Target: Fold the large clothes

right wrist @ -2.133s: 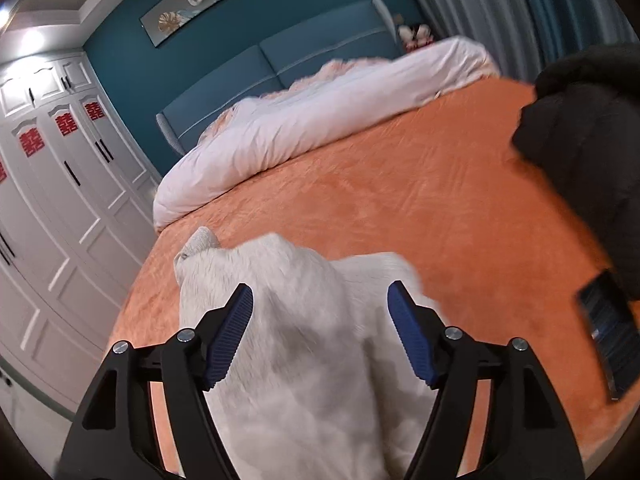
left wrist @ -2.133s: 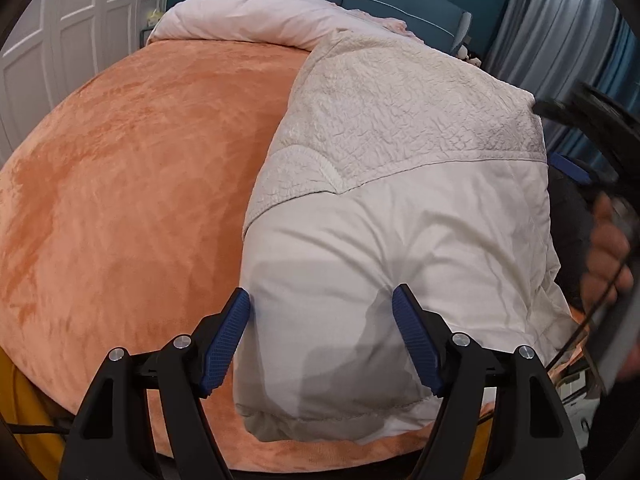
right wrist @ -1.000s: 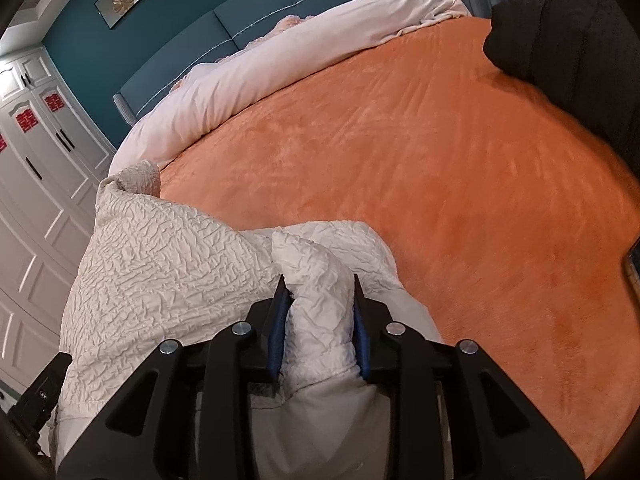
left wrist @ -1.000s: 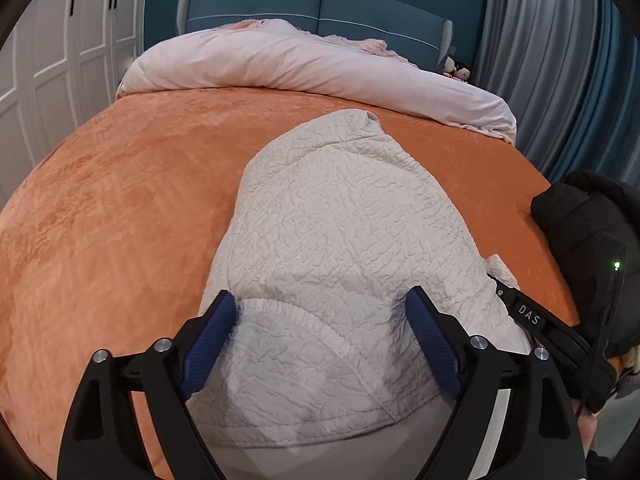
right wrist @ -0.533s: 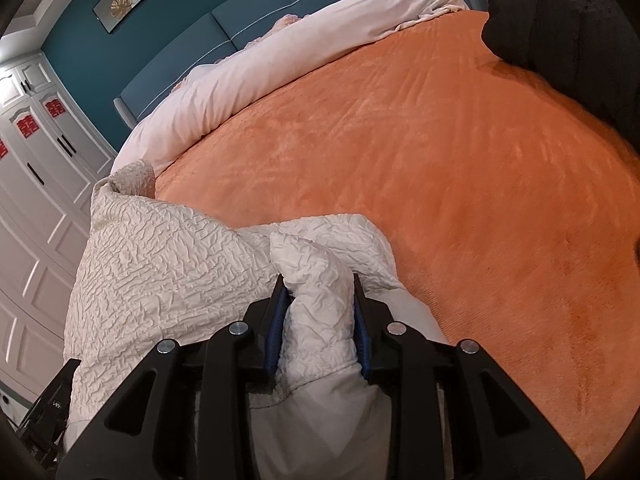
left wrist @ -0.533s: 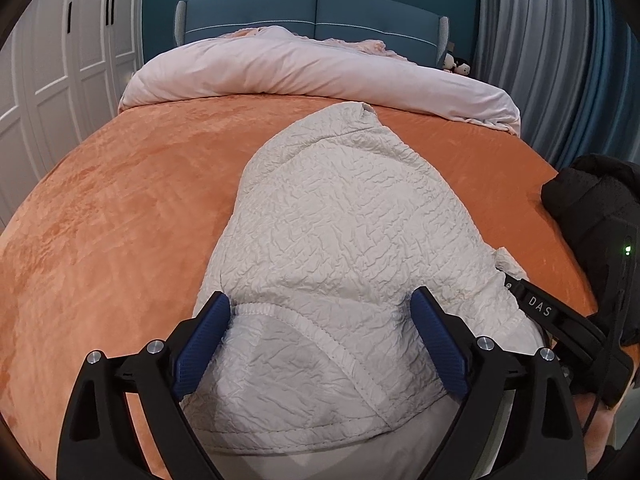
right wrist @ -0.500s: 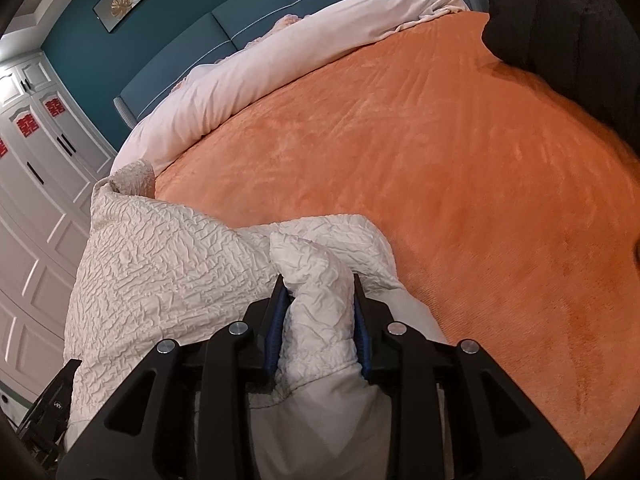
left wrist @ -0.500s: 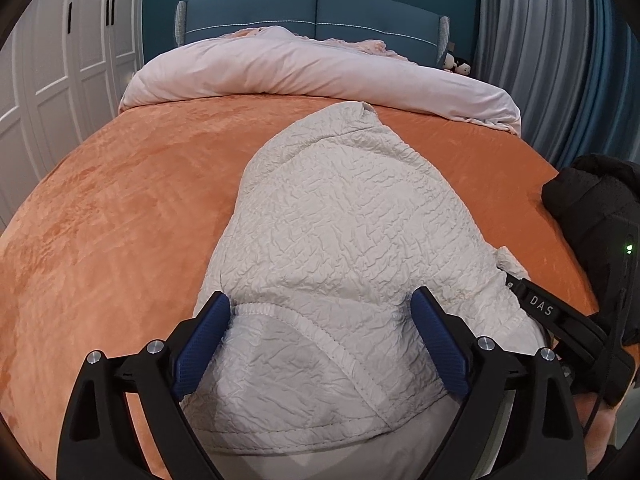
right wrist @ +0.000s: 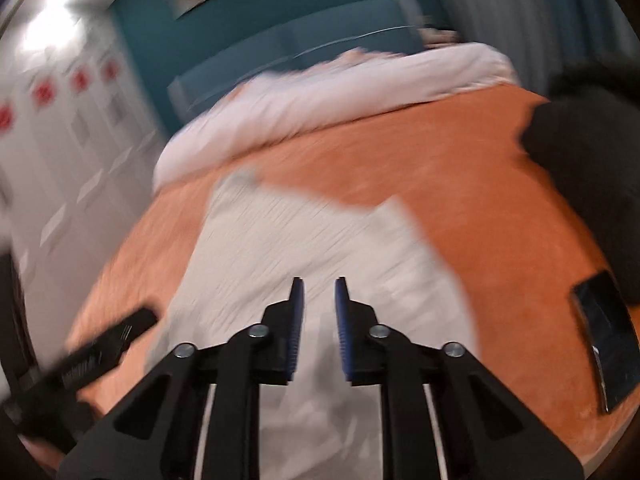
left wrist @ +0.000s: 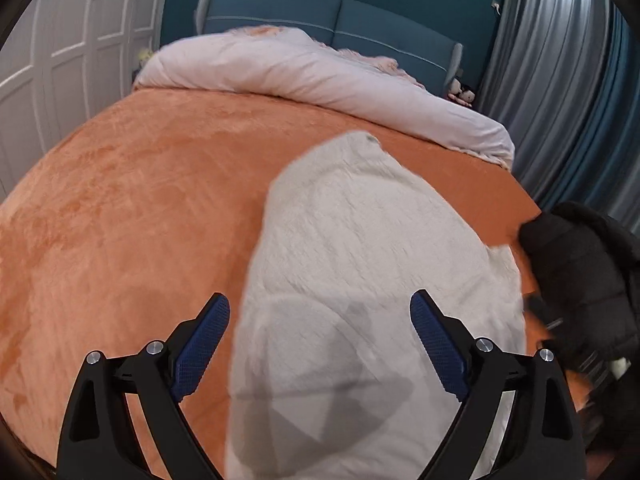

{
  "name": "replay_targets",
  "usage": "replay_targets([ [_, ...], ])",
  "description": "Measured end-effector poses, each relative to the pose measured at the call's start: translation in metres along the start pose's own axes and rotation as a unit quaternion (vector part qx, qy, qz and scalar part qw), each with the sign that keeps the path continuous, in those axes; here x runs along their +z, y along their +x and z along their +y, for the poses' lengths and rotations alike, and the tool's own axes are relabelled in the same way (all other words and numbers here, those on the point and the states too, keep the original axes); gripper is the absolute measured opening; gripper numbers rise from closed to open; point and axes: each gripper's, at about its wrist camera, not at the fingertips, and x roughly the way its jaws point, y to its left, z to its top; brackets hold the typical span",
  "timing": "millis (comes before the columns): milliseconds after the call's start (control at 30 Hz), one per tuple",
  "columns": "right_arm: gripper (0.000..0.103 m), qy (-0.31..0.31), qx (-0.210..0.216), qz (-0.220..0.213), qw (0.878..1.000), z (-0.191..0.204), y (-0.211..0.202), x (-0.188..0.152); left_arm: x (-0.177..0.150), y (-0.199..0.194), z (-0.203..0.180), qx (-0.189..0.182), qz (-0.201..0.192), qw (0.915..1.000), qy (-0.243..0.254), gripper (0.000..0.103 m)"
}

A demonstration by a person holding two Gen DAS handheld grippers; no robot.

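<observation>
Here is the cream jacket (left wrist: 360, 264), lying on the orange bedspread (left wrist: 132, 208) toward the near edge of the bed, its crinkled length running away toward the headboard (left wrist: 328, 12). In the left wrist view the left hand-held gripper (left wrist: 320, 344) hangs above the jacket's near end with its blue pads (left wrist: 202, 344) spread wide; nothing is pinched, so it is released, and the cloth lies below the gap rather than in it. Its shadow falls dark across the smooth pale fabric at the bottom of that view.

Over to the right wrist view, which is heavily blurred. The right hand-held gripper (right wrist: 319, 320) has just been closing its jaws, and they now stand close together with a narrow slit between the pads. No cloth is caught in that slit; the jacket (right wrist: 304, 240) sits beneath and beyond the tips, so this gripper grasps nothing. At the lower left of this view the black body of the left gripper (right wrist: 96, 352) shows, just beside the jacket's edge.

A rolled pale pink duvet (left wrist: 320, 76) lies across the head of the bed, well apart from the jacket. A black padded garment (left wrist: 580, 280) is heaped at the right edge of the bedspread, near the jacket's right side. A dark phone (right wrist: 604, 336) lies flat on the bedspread at the right, apart from the jacket. White wardrobe doors (left wrist: 60, 60) line the left wall, and grey curtains (left wrist: 560, 60) hang at the right.
</observation>
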Motion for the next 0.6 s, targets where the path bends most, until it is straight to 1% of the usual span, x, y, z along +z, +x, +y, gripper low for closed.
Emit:
replay_targets([
  [33, 0.014, -0.026, 0.001, 0.020, 0.999, 0.012, 0.011, -0.012, -0.004, 0.004, -0.002, 0.002, 0.009, 0.9999, 0.006, 0.089],
  [67, 0.013, -0.038, -0.004, 0.031, 0.999, 0.017, 0.020, -0.022, -0.010, 0.012, -0.004, 0.010, 0.021, 0.9996, 0.016, 0.089],
  [100, 0.013, -0.045, -0.008, 0.031, 0.998, 0.019, 0.025, -0.028, -0.017, 0.020, -0.004, 0.019, 0.031, 0.9991, 0.023, 0.089],
  [167, 0.011, -0.065, -0.021, 0.029, 0.997, 0.018, 0.039, -0.041, -0.028, 0.032, 0.001, 0.028, 0.034, 0.9986, 0.031, 0.095],
  [233, 0.011, -0.059, -0.014, 0.040, 0.997, 0.014, 0.044, -0.043, -0.033, 0.039, 0.006, 0.033, 0.037, 0.9983, 0.030, 0.098],
  [300, 0.011, -0.050, -0.011, 0.064, 0.997, 0.012, 0.041, -0.030, -0.032, 0.041, 0.010, 0.027, 0.041, 0.9987, 0.016, 0.098],
  [333, 0.011, -0.038, -0.010, 0.061, 0.997, 0.008, 0.034, -0.021, -0.031, 0.040, 0.012, 0.023, 0.042, 0.9988, 0.012, 0.098],
  [367, 0.014, -0.025, -0.011, 0.046, 0.999, 0.005, 0.027, -0.014, -0.029, 0.038, 0.014, 0.016, 0.044, 0.9989, 0.005, 0.098],
  [433, 0.020, 0.022, -0.016, 0.009, 1.000, -0.014, 0.009, 0.001, -0.028, 0.034, 0.018, 0.006, 0.045, 0.9989, -0.006, 0.098],
  [467, 0.027, 0.060, -0.020, -0.002, 0.998, -0.031, 0.003, 0.009, -0.028, 0.031, 0.017, 0.006, 0.045, 0.9989, -0.011, 0.098],
  [500, 0.034, 0.089, -0.025, -0.004, 0.996, -0.046, 0.003, 0.014, -0.027, 0.028, 0.017, 0.005, 0.044, 0.9989, -0.016, 0.098],
  [533, 0.037, 0.103, -0.032, -0.002, 0.994, -0.056, 0.006, 0.016, -0.026, 0.024, 0.017, 0.006, 0.040, 0.9990, -0.020, 0.097],
  [600, 0.047, 0.120, -0.057, 0.024, 0.991, -0.077, 0.025, 0.018, -0.024, 0.017, 0.016, 0.006, 0.036, 0.9990, -0.024, 0.095],
])
